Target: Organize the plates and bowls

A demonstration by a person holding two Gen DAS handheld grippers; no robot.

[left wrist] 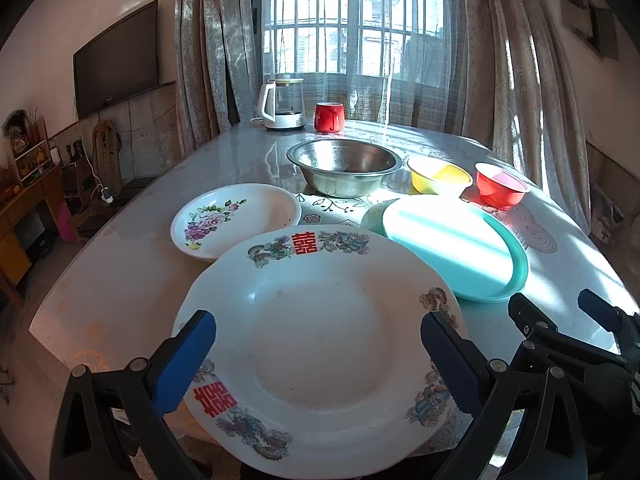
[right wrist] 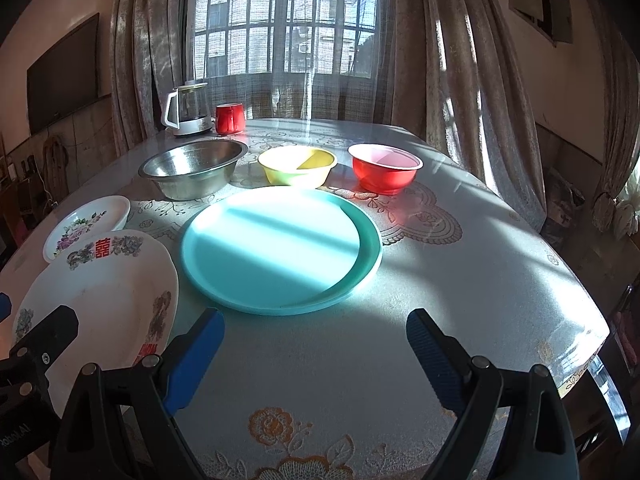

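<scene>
Plates and bowls, laid out on counter (right wrist: pixel 460 280) with patterned cloth, sunlit from far window.

Large white plate (left wrist: pixel 320 344), dragon motifs and red double-happiness characters on rim: near left, overhanging near edge of counter. Far rim overlaps near rim of floral plate; whether touching cannot be told.

Teal plate (right wrist: pixel 280 252): centre, just right of large white plate, flat on counter.

Steel bowl (right wrist: pixel 194 172): far left of centre, upright.

Floral plate (left wrist: pixel 236 220), white with pink and purple flowers: left, beyond large white plate.

Red bowl (right wrist: pixel 384 170): far right, upright, white rim.

Yellow bowl (right wrist: pixel 298 168): between steel bowl and red bowl, upright.

Kettle (right wrist: pixel 188 110), glass with white base and handle: far left corner.

Red mug (right wrist: pixel 230 118): just right of kettle.

Left tool (left wrist: pixel 318 360): blue-padded fingers spread wide over large white plate, holding nothing.

Right tool (right wrist: pixel 314 360): fingers spread wide over bare cloth, near of teal plate, holding nothing.
</scene>
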